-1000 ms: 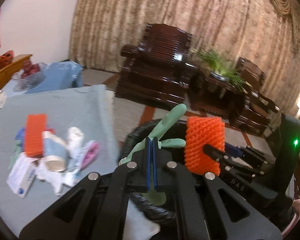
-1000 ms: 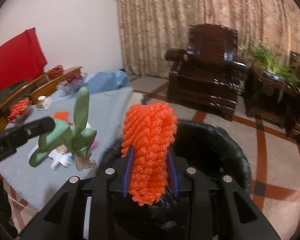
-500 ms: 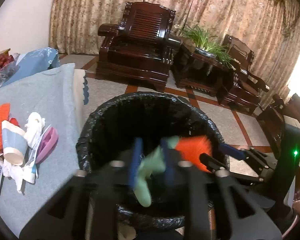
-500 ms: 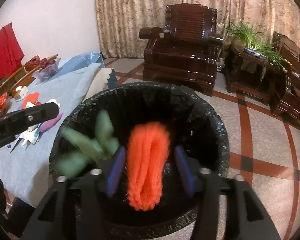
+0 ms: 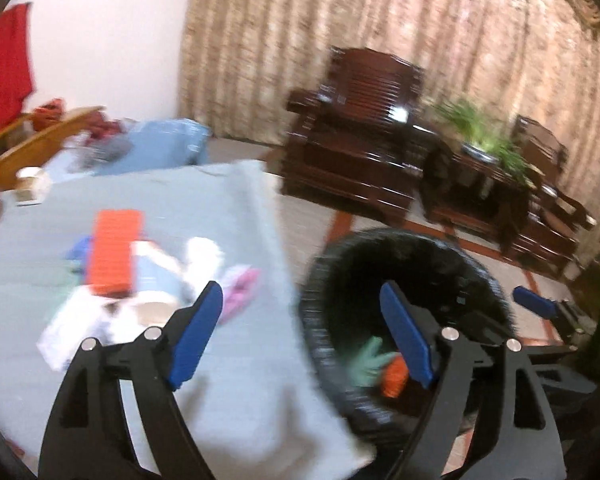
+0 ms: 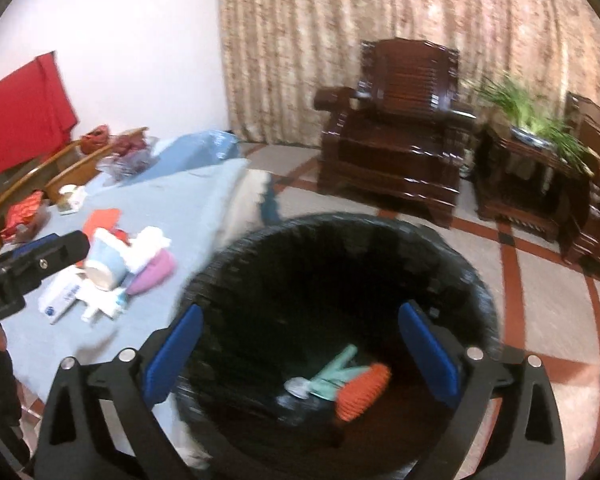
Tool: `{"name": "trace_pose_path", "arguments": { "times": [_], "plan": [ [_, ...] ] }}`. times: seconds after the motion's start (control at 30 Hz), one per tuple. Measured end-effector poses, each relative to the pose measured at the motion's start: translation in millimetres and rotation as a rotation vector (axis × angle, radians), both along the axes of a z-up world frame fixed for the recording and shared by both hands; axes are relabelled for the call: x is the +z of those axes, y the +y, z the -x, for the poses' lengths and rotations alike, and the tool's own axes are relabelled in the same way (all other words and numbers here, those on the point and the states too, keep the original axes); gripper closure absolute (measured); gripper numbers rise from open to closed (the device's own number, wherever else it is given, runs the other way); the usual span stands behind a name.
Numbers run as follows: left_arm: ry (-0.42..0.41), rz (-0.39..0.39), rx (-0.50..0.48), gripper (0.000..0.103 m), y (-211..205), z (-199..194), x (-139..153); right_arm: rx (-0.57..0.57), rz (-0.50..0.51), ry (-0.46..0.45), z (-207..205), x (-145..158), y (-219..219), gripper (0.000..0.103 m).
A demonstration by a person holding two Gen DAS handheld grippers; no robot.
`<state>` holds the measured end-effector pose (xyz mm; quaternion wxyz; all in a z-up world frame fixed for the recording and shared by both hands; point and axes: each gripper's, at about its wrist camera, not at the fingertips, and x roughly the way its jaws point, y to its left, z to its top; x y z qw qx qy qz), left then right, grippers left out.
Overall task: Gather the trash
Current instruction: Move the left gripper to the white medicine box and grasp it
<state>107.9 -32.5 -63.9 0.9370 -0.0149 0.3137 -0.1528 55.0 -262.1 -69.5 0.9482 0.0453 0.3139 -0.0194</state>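
Curtained room with dark wooden armchair (image 6: 392, 152), blue-clothed table (image 6: 172, 208) bearing remaining litter pile (image 6: 112, 272) beside black-lined bin (image 6: 340, 304); both left gripper (image 5: 300, 336) and right gripper (image 6: 300, 356) opening wide, empty, green glove (image 6: 334, 372) and orange foam net (image 6: 362, 390) lying inside bin.

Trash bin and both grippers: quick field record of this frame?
bin: black-lined trash bin on floor beside table
in bin: green glove, orange foam net
left gripper: jaws opening, nothing between them
right gripper: jaws opening, empty, over the bin
left on table: paper cup, orange net sleeve, tissue, wrappers
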Motion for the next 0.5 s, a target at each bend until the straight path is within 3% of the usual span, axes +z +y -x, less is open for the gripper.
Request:
{"name": "trace_pose_path", "arguments": {
  "times": [0.23,0.5],
  "plan": [
    [-0.04,-0.08,0.208,0.022,84.5,2.9,3.4,0.133,-0.019,-0.033,-26.1,4.3,69.8,0.006],
    [-0.005,-0.143,0.342,0.022,152.3,7.1,-20.8,0.234,-0.016,-0.01,-51.6,-11.2,135.6,0.007]
  ]
}}
